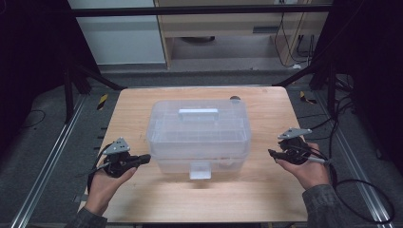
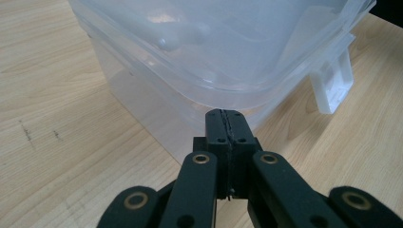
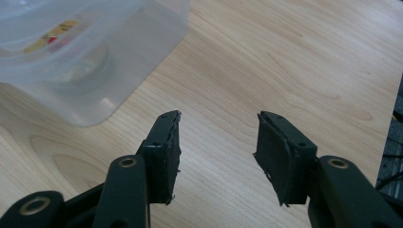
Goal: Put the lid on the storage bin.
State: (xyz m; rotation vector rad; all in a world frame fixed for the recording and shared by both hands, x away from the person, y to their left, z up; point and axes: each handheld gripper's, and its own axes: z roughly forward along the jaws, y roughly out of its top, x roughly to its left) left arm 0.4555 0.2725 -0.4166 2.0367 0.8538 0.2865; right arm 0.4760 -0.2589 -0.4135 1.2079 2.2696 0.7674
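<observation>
Clear plastic box sits mid-surface, latch facing the near edge; left gripper has its fingers pressed together right at the box's left wall (probably to steady it); right gripper hangs off the right side, fingers spread, likely ready for the lid.

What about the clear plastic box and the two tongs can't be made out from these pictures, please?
- Contents of the clear plastic box: blurred by its frosted walls in the high view; the right gripper view shows only yellow-red smudges.
- Dark round thing behind the box: half hidden by the lid.
- Box's front latch: whether fastened, unclear.
- Left tongs: whether they touch the box.
</observation>
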